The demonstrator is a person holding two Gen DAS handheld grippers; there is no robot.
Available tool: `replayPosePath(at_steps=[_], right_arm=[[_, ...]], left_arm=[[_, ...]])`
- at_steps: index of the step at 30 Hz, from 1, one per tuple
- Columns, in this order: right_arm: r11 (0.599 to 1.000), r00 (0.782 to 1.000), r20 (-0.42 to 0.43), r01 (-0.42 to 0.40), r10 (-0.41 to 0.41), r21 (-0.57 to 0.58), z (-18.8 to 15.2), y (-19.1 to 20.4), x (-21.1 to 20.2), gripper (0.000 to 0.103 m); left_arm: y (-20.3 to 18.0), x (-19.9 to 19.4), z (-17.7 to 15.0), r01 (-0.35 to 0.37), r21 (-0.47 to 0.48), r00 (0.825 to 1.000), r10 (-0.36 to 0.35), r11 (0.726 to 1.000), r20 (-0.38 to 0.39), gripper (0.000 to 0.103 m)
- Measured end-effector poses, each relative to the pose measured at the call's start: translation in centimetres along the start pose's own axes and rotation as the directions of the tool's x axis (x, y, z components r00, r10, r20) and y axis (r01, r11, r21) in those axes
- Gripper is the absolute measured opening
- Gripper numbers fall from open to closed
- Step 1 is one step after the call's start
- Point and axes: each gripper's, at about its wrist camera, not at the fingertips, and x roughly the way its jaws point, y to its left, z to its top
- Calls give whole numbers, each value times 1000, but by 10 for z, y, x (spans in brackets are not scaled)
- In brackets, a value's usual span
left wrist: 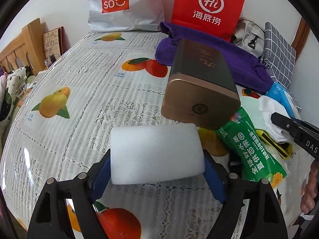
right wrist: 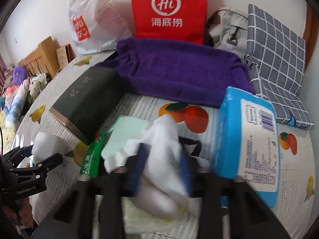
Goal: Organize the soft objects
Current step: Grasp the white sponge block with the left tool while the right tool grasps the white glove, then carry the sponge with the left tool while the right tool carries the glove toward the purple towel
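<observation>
- Pick-up step of the tidying in hand, both grippers busy at once over the fruit-print tablecloth (left wrist: 79, 103).
- Left gripper (left wrist: 157, 165): jaws closed onto the white foam block (left wrist: 156, 153), blue pads pressing its two short ends; block low over the cloth, whether lifted clear or resting cannot be told.
- Right gripper (right wrist: 162, 165): jaws clenched on a bunched white cloth (right wrist: 165, 139), view blurred; cloth pinched between the blue pads, its lower folds trailing toward the camera.
- Around the cloth: mint-green cloth (right wrist: 121, 137) just beside it, green packet (right wrist: 91, 155) to the left, blue tissue pack (right wrist: 245, 137) close on the right.
- Dark tin (left wrist: 201, 83) tilted just beyond the block, purple towel (right wrist: 179, 71) spread behind, red bag (right wrist: 169, 10) and white bag (left wrist: 123, 4) against the wall.
- Next, probably: lift both soft things clear and carry them to one gathering place; which place cannot be read from here, though the towel and the bags look likely.
- Needed for that: a grip on the foam firm enough to hold, light enough not to crush; a straight lift for the cloth to keep from snagging the mint-green cloth or dragging the packet.
</observation>
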Motion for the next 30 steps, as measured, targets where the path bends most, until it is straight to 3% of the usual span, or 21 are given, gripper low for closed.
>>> replayPosePath(at_steps=[5, 9, 16, 24, 30], right_arm=[[998, 998, 57, 44, -42, -38, -1, 10, -17, 13], [999, 995, 99, 21, -18, -24, 0, 8, -40, 13], [1000, 984, 178, -22, 20, 11, -7, -4, -81, 13], [993, 963, 259, -93, 70, 78, -41, -50, -135, 13], [987, 971, 233, -88, 56, 132, -77, -83, -152, 13]], left_arm=[[1, -2, -1, 0, -16, 1000, 0, 1000, 2, 83], [1, -8, -1, 24, -43, 1000, -24, 999, 1, 83], [-10, -27, -2, -16, -29, 999, 17, 999, 28, 83], [-14, -41, -6, -41, -35, 998, 42, 999, 43, 83], [-16, -43, -12, -41, -37, 999, 42, 998, 34, 83]])
